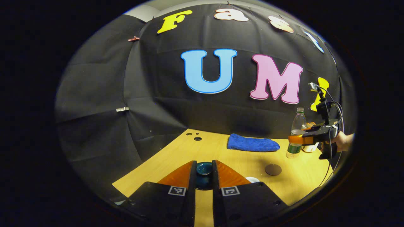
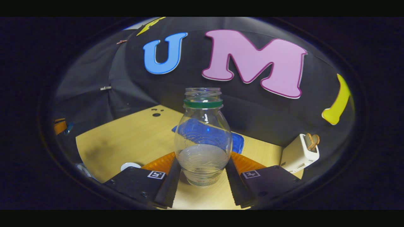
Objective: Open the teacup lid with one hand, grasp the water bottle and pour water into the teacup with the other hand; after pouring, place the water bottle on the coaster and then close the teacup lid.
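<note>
In the left gripper view my left gripper [image 1: 204,164] is shut on a dark teal teacup lid [image 1: 204,171], held above the wooden table [image 1: 221,154]. A small white round object [image 1: 252,179], partly hidden, lies just right of its fingers. The clear, capless water bottle [image 2: 203,132] with a green neck ring stands upright, part full. My right gripper [image 2: 202,157] presses on both of its sides. The left gripper view shows the same bottle [image 1: 297,126] and right gripper [image 1: 296,139] at the far right. A dark round coaster [image 1: 273,169] lies in front of the bottle.
A folded blue cloth [image 1: 252,143] lies near the back wall, behind the bottle in the right gripper view. A white boxy appliance [image 2: 300,153] stands at the table's right end. Small dark holes [image 1: 198,138] mark the table's far left corner.
</note>
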